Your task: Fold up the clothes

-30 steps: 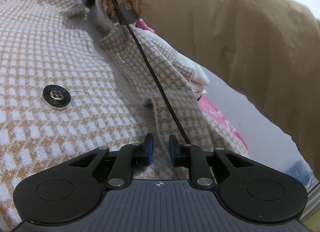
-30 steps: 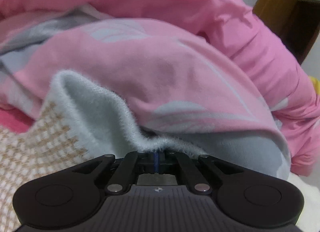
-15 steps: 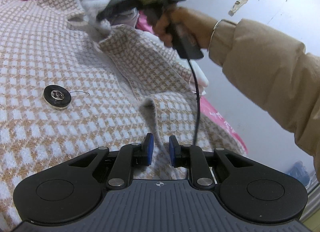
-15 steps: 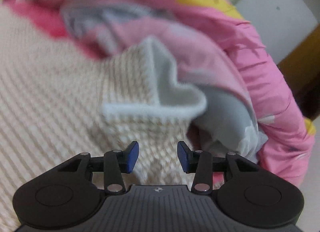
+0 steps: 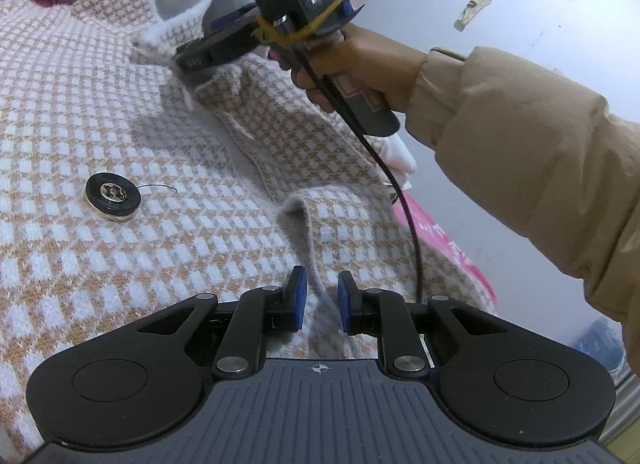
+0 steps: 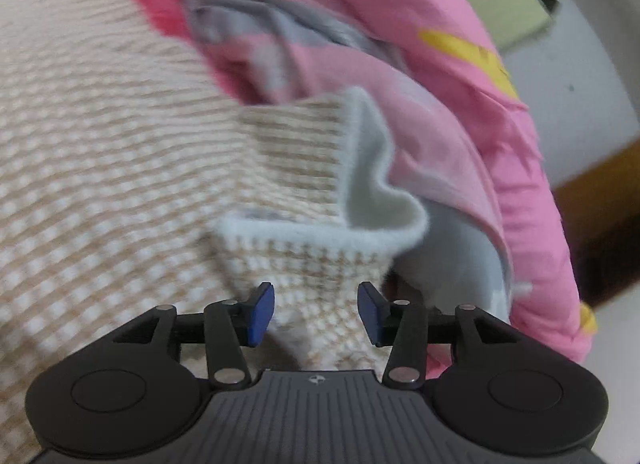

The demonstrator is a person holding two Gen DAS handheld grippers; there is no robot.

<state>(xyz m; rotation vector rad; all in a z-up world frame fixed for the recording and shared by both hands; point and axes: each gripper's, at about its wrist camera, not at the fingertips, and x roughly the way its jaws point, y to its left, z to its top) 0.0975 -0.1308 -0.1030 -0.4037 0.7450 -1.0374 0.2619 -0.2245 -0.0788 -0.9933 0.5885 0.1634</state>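
Here the cardigan's (image 6: 120,152) turned-up corner (image 6: 320,240) lies just ahead of the right gripper (image 6: 316,314) — jaws opening, nothing between; the left gripper (image 5: 319,302) pinches a front edge (image 5: 310,240).

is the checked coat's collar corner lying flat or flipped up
Flipped up. The collar corner of the checked coat curls back, showing its pale fuzzy lining, just ahead of the right gripper, whose empty jaws are opening.

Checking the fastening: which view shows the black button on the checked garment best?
The left wrist view: the black button lies sharp and unobstructed on the checked garment. The right wrist view shows only blurred garment fabric, no button.
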